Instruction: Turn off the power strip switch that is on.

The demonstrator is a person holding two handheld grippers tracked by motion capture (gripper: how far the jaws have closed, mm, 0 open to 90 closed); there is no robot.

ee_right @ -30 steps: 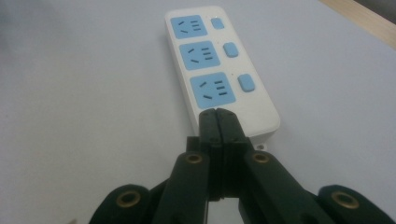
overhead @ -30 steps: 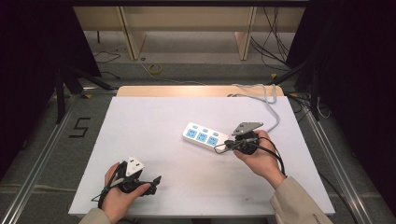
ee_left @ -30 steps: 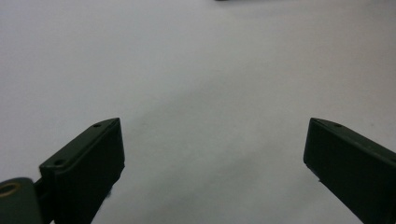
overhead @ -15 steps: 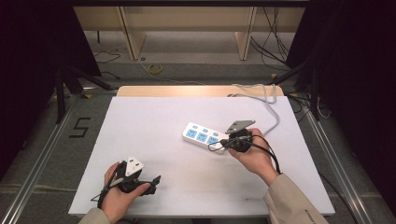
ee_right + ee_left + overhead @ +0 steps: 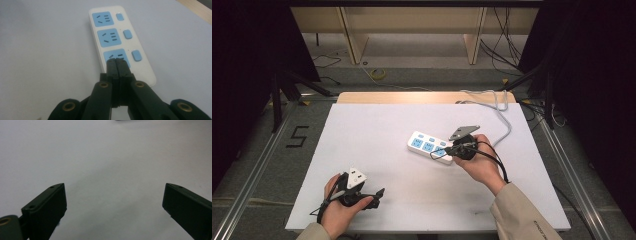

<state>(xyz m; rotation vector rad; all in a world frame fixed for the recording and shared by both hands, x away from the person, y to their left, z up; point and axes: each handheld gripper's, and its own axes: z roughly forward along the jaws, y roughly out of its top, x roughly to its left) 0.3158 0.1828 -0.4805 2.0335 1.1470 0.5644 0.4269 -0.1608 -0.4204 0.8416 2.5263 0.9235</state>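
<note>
On a white table, the closed right gripper is pressed tip-first onto a power strip; the left gripper is held wide open, empty.

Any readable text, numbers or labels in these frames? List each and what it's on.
"5": black numeral on the grey floor left of the white table.
White power strip with blue sockets: no readable print.
Beige sleeve cuff: small print, too blurred to read.

Floor left of table: a dark "5" marked on it. Faint print on right sleeve, too small to read.
</note>
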